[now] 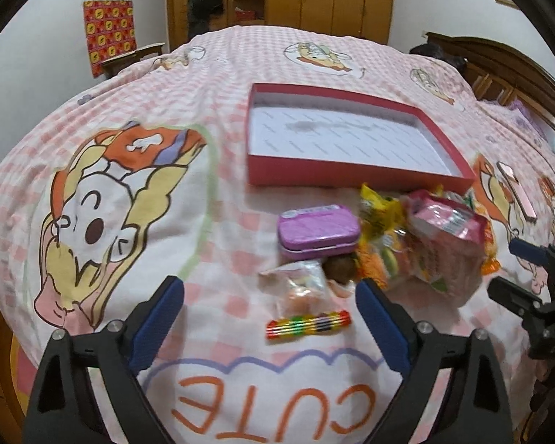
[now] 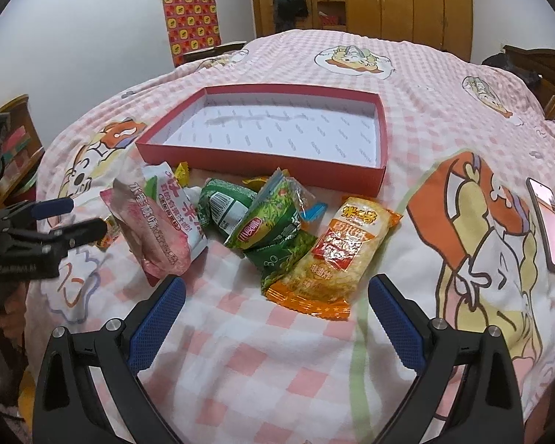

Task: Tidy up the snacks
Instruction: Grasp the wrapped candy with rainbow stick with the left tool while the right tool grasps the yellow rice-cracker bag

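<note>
Left wrist view: left tool (image 1: 270, 301) spread wide, nothing between its blue textured pads, low over the bed quilt (image 1: 211, 199), pink-check cotton printed "CUTE". Seen only here: a lilac rounded tin (image 1: 318, 231), a clear sachet (image 1: 301, 285) and a rainbow-striped candy strip (image 1: 308, 325) lying between the fingers' line. Snack heap (image 1: 425, 236) blurred, just before the red shallow box (image 1: 351, 177), white-lined. Right tool (image 1: 518, 270) at the right edge, fingers apart. Right wrist view: right tool (image 2: 277, 305) spread, holding nothing. Only here: an orange crinkled packet (image 2: 336, 255), Chinese lettering; green foil packets (image 2: 262, 222); a pink-white pouch (image 2: 159, 229); a pink phone (image 2: 549, 222) well right.
</note>
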Motion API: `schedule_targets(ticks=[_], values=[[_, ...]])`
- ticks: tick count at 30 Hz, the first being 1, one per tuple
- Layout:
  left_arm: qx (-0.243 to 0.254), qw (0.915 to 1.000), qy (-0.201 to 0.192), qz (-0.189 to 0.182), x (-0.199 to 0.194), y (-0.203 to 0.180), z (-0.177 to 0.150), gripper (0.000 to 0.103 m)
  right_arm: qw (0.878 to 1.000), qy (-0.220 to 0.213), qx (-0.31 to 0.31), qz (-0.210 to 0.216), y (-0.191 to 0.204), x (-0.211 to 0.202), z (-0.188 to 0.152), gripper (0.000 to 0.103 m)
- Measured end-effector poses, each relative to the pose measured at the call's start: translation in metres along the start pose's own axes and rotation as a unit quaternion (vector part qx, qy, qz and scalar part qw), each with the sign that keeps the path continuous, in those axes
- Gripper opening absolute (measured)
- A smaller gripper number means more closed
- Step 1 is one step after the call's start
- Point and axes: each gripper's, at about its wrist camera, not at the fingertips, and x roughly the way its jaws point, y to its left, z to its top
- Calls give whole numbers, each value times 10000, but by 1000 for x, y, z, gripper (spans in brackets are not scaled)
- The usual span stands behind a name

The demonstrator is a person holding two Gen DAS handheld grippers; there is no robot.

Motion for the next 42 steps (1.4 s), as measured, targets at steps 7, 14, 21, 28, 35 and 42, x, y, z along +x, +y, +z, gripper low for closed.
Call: schedule_targets(ticks=[7, 14, 21, 28, 35, 42], values=[[-67, 9993, 235, -268, 8, -1, -2, 74, 9999, 89, 21, 110, -2, 0, -1, 101], [-18, 9984, 298, -475, 20, -10, -4, 45, 9996, 114, 112, 235, -8, -4, -3, 101], [-90, 9985, 205, -507, 21, -6, -5, 38, 9991, 156, 312, 250, -22, -5, -3, 101], [-84, 9984, 107, -545, 12, -4, -4, 35, 9968, 165, 727, 279, -40, 0, 9, 83], [-139, 9980, 116, -599, 13, -4, -5, 35, 9923, 356, 1186, 42, -50, 22, 18, 70], [-82, 9975, -56, -697, 2, -6, -3, 34, 9897, 352, 1362, 251, -52, 26, 20, 56]])
